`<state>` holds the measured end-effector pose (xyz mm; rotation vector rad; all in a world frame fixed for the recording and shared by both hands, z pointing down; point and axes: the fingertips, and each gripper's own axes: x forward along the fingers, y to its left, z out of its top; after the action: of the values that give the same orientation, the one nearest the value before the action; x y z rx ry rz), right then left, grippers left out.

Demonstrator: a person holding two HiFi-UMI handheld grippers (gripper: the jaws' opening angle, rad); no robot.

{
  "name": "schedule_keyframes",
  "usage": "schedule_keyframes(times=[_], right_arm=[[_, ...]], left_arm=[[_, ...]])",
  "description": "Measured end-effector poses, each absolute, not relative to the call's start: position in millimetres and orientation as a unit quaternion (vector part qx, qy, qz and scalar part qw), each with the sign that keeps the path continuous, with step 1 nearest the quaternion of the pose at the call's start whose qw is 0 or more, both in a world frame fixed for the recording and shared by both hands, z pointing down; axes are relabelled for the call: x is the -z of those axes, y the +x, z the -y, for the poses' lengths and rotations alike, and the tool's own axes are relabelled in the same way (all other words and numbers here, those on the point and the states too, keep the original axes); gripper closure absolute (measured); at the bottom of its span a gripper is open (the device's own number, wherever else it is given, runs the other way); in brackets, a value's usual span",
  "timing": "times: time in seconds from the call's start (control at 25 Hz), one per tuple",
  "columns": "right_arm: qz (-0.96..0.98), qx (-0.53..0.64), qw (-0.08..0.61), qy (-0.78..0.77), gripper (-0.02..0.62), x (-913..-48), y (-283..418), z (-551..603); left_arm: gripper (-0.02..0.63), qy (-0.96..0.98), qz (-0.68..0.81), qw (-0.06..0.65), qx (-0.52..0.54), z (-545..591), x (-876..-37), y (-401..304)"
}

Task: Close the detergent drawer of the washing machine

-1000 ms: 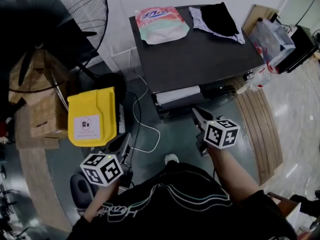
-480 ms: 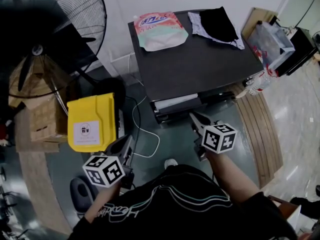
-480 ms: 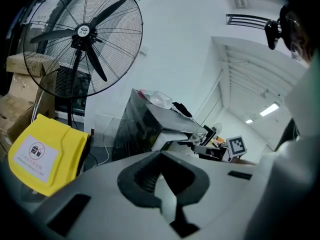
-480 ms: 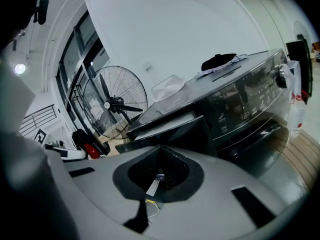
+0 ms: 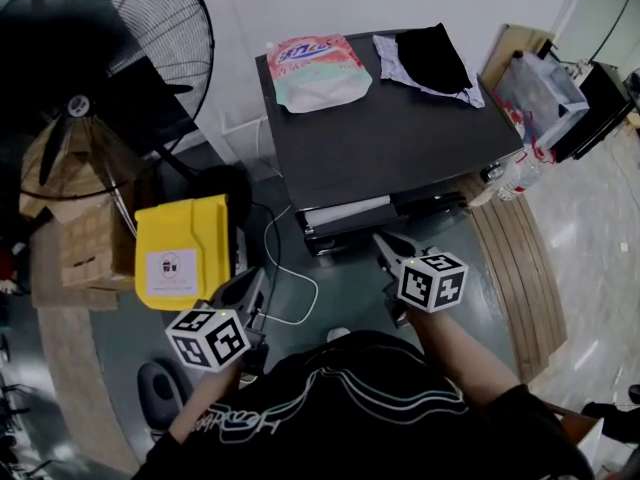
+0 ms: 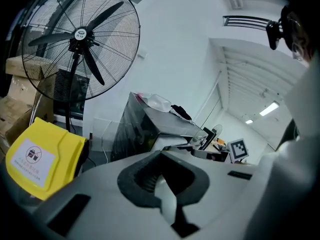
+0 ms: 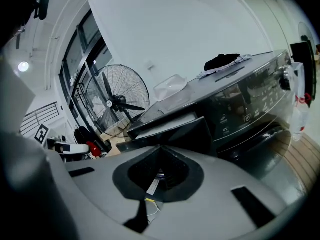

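Observation:
The dark grey washing machine [image 5: 400, 128] stands in the middle of the head view. Its detergent drawer [image 5: 345, 213] sticks out a little at the front left and shows a thin white strip. My right gripper [image 5: 380, 240] is shut, its tip right at the drawer's front panel [image 7: 172, 131]; I cannot tell whether it touches. My left gripper [image 5: 250, 286] is shut on nothing, low and left of the machine, beside the yellow bin. In the left gripper view the machine [image 6: 150, 126] lies beyond the joined jaws of the left gripper [image 6: 161, 151].
A detergent pouch [image 5: 318, 68] and dark clothes [image 5: 430, 58] lie on the machine's top. A yellow bin [image 5: 182, 250], a big fan [image 5: 90, 98] and cardboard boxes [image 5: 70, 228] stand at the left. A white cable [image 5: 290, 273] runs over the floor. A bottle [image 5: 515, 168] stands at the right.
The drawer's visible white strip has grown narrower as it slid inward. My right gripper has moved forward with it toward the machine. The left gripper has barely shifted.

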<state>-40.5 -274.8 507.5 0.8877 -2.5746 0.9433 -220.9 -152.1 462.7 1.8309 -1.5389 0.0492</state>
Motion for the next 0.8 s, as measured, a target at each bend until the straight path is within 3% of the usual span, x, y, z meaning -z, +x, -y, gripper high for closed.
schedule_keyframes(times=[0.8], right_arm=[[0.892,-0.321,0.13,0.29,0.569,-506.7,-55.8,300.5]], left_arm=[[0.583,0.719,0.604,0.343,-0.025,169.7,-451.3,-218.3]])
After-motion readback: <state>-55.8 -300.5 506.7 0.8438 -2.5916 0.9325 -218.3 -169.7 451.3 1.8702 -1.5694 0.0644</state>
